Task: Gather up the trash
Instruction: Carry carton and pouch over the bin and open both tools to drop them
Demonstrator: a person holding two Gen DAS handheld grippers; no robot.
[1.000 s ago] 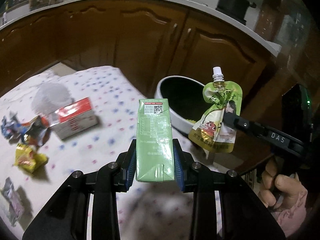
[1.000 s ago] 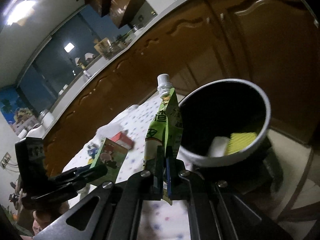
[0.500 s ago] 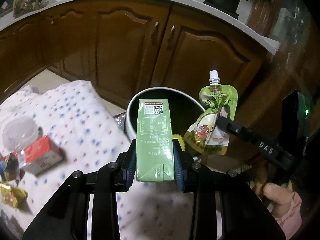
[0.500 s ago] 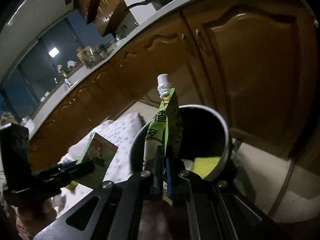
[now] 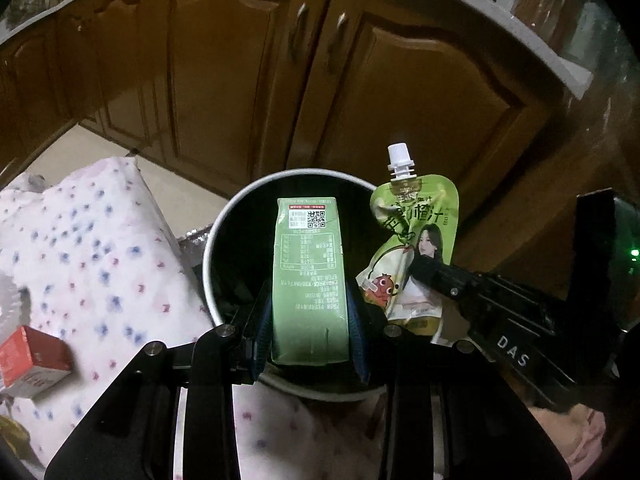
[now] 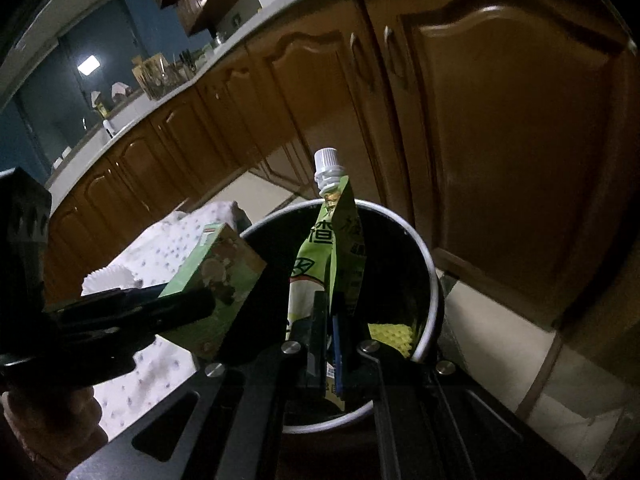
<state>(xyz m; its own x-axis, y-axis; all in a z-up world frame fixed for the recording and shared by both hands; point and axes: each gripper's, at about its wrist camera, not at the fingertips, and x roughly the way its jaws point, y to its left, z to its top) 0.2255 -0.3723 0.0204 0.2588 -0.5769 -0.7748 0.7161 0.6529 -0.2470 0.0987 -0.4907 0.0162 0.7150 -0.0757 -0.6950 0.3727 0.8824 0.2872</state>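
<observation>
Green carton point(image 5: 308, 280) upright in left tongs point(image 5: 309, 316) over bin point(image 5: 224, 216)

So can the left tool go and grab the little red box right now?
Probably not yet. The left tool is shut on the green carton over the trash bin, so it is full. The red box lies in the open on the dotted cloth; dropping the carton first would free it.

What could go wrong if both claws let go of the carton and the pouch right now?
1. The juice pouch, gripped by the right claw, hangs near the trash bin rim in the left view, so it might catch the edge and fall outside.
2. The green carton in the left claw seems to be over the opening, yet both claws crowd together and could bump on release.
</observation>
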